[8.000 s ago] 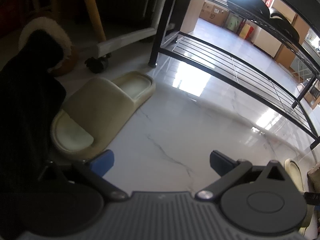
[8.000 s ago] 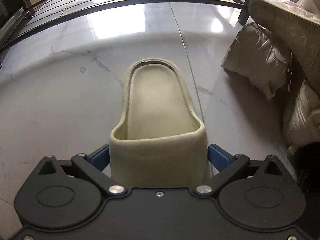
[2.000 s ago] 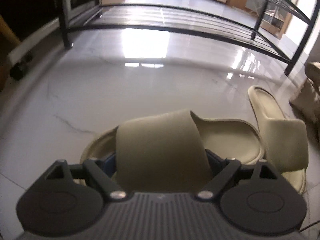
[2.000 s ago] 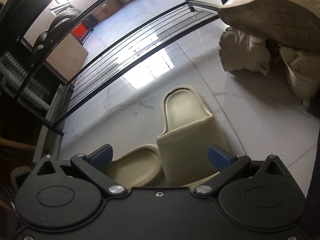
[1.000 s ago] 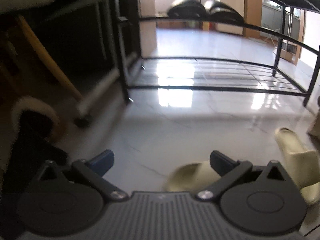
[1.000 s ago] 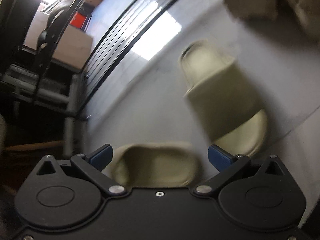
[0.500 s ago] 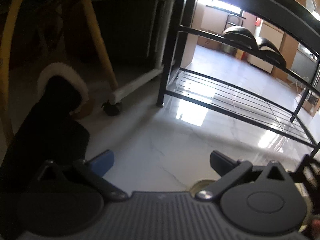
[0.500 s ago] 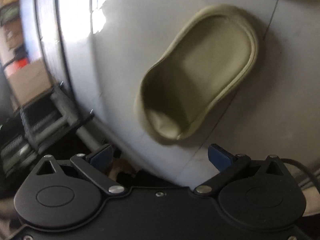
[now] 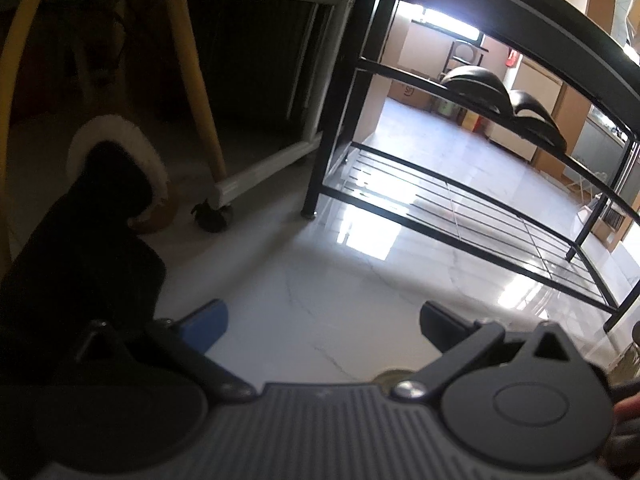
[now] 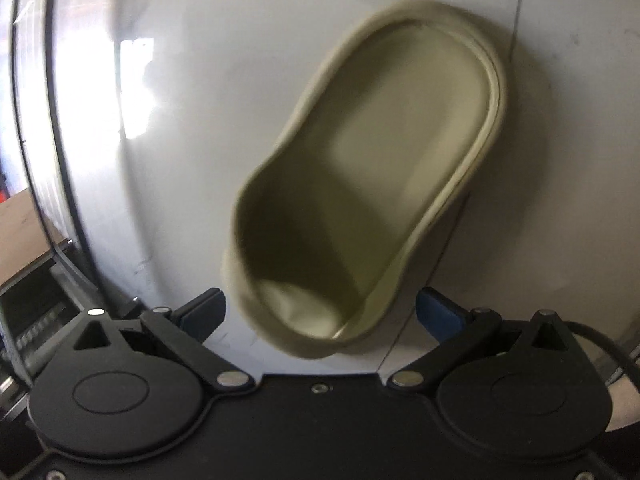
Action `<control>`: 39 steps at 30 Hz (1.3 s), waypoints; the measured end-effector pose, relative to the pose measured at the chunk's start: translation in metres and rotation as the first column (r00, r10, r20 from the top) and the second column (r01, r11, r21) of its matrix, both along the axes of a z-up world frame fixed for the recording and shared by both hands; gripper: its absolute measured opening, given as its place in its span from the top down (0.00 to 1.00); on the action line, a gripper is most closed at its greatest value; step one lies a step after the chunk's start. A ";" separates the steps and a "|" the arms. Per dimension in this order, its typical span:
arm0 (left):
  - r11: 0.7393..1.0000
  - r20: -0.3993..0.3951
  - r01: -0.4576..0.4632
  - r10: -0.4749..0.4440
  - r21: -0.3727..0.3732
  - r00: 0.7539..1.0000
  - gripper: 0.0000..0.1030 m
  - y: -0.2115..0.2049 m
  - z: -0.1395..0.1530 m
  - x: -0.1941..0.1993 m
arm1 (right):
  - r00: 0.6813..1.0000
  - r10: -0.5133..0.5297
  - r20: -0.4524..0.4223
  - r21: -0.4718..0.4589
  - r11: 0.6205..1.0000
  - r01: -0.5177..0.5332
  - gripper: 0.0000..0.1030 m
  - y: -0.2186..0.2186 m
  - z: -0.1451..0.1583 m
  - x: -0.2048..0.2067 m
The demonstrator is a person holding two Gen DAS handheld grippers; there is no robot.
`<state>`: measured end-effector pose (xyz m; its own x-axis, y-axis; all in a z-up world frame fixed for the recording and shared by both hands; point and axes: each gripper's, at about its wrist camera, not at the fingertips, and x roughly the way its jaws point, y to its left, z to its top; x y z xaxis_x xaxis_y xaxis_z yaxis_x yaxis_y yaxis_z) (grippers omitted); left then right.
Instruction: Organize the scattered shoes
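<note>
At the bottom of the right wrist view the right gripper has its jaws apart with nothing between them, looking down on a beige slide that lies sole-down on the white floor, its strap end nearest the fingers. Two seconds ago both slides were gripped; now both are let go, so this pair looks set down and the next shoe is due. At the bottom of the left wrist view the left gripper is likewise spread and empty, swung toward the fur-trimmed black boot at left centre. The shoe rack fills the right half, two black shoes on its upper shelf, lower shelf bare. A yellow pole and a caster stand close beside the boot and may crowd the reach.
</note>
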<state>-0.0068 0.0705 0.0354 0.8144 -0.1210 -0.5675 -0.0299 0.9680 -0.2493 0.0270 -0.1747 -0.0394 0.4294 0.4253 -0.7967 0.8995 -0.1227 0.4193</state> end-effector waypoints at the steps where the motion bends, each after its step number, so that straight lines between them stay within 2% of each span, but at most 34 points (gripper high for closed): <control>1: 1.000 0.000 -0.002 0.002 -0.002 1.000 0.01 0.000 0.000 0.000 | 1.000 0.018 0.007 -0.020 1.000 -0.018 0.00 0.001 0.001 0.003; 5: 1.000 -0.006 -0.010 0.010 -0.013 1.000 0.01 0.002 -0.001 0.002 | 0.985 0.170 0.041 -0.150 0.975 -0.163 0.06 0.002 0.016 0.019; 10: 1.000 -0.013 -0.012 0.012 -0.014 1.000 0.01 0.001 -0.002 0.003 | 0.947 0.312 0.078 -0.224 0.931 -0.288 0.08 -0.001 0.025 0.027; 11: 1.000 -0.014 -0.012 0.012 -0.014 1.000 0.01 0.001 -0.002 0.004 | 0.936 0.344 0.078 -0.240 0.918 -0.317 0.08 -0.002 0.028 0.029; 12: 1.000 -0.014 -0.012 0.012 -0.014 1.000 0.01 0.001 -0.002 0.004 | 0.895 0.441 0.064 -0.296 0.865 -0.405 0.08 -0.001 0.034 0.037; 13: 1.000 -0.014 -0.013 0.013 -0.015 1.000 0.01 0.001 -0.002 0.004 | 0.887 0.459 0.060 -0.308 0.853 -0.421 0.09 0.000 0.031 0.035; 14: 1.000 -0.014 -0.014 0.014 -0.016 1.000 0.01 0.002 -0.002 0.004 | 0.830 0.555 0.044 -0.360 0.784 -0.506 0.09 0.001 0.036 0.042; 16: 1.000 -0.017 -0.019 0.018 -0.021 1.000 0.01 0.002 -0.003 0.004 | 0.751 0.659 0.025 -0.402 0.695 -0.596 0.09 0.001 0.041 0.051; 17: 1.000 -0.019 -0.020 0.020 -0.024 1.000 0.01 0.003 -0.003 0.004 | 0.687 0.726 0.012 -0.425 0.626 -0.654 0.10 0.000 0.045 0.058; 19: 0.999 -0.025 -0.022 0.022 -0.027 0.999 0.01 0.003 -0.003 0.005 | 0.608 0.794 -0.016 -0.461 0.534 -0.709 0.14 -0.002 0.052 0.065; 20: 0.999 -0.026 -0.023 0.022 -0.026 0.999 0.01 0.002 -0.003 0.005 | 0.554 0.831 -0.046 -0.496 0.462 -0.735 0.15 -0.003 0.058 0.070; 21: 0.999 -0.028 -0.023 0.022 -0.025 0.999 0.01 0.002 -0.004 0.005 | 0.532 0.844 -0.061 -0.513 0.430 -0.742 0.17 -0.004 0.061 0.071; 24: 1.000 -0.032 -0.021 0.021 -0.018 0.999 0.01 0.001 -0.004 0.006 | 0.430 0.891 -0.144 -0.605 0.265 -0.751 0.21 -0.004 0.084 0.087; 25: 1.000 -0.034 -0.020 0.020 -0.014 0.999 0.01 0.000 -0.005 0.007 | 0.406 0.899 -0.162 -0.624 0.225 -0.748 0.21 -0.003 0.088 0.089; 27: 1.000 -0.044 -0.018 0.017 -0.008 0.999 0.01 -0.001 -0.006 0.008 | 0.383 0.907 -0.174 -0.639 0.192 -0.745 0.17 -0.005 0.091 0.088; 29: 1.000 -0.048 -0.017 0.017 -0.009 0.999 0.01 -0.001 -0.006 0.009 | 0.391 0.898 -0.202 -0.661 0.169 -0.731 0.11 -0.005 0.091 0.082; 31: 1.000 -0.051 -0.017 0.016 -0.009 0.999 0.01 -0.001 -0.007 0.009 | 0.406 0.892 -0.197 -0.681 0.174 -0.711 0.10 -0.002 0.088 0.068; 33: 1.000 -0.054 -0.017 0.017 -0.007 0.998 0.01 -0.001 -0.007 0.009 | 0.421 0.885 -0.197 -0.681 0.186 -0.709 0.05 -0.005 0.082 0.061; 34: 1.000 -0.055 -0.017 0.016 -0.006 0.998 0.01 -0.001 -0.008 0.009 | 0.456 0.865 -0.210 -0.689 0.199 -0.696 0.02 -0.005 0.082 0.055; 37: 1.000 -0.061 -0.014 0.014 -0.001 0.998 0.01 -0.003 -0.008 0.010 | 0.516 0.831 -0.207 -0.706 0.238 -0.668 0.00 -0.005 0.079 0.053; 39: 1.000 -0.064 -0.012 0.013 0.003 0.998 0.01 -0.004 -0.009 0.011 | 0.534 0.824 -0.188 -0.697 0.271 -0.664 0.00 0.001 0.071 0.064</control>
